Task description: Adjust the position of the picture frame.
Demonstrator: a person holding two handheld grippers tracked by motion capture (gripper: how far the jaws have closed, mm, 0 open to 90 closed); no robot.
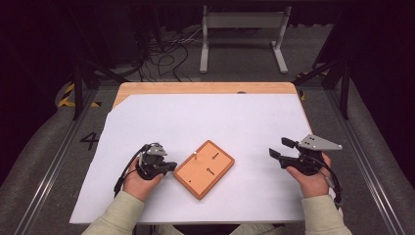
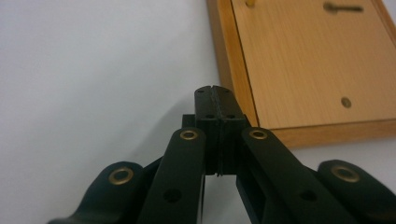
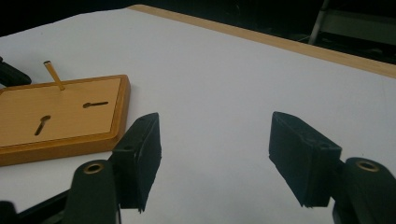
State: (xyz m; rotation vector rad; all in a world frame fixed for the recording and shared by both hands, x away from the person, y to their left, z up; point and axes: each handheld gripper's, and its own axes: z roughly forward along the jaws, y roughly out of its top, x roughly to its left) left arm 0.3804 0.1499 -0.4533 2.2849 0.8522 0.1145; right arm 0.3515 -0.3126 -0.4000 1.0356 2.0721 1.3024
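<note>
Flat rectangular wooden board point(image 1: 204, 169) with keyhole slots on white-covered bench point(image 1: 205, 117); left gripper point(image 1: 169, 167) closed empty beside it, right gripper point(image 1: 281, 150) wide.

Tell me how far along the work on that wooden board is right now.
Early. The wooden board lies flat on the white sheet, one thin peg leaning from it. The left gripper is shut, empty, at the board's edge. The right gripper waits open, apart. Any handling remains.
</note>
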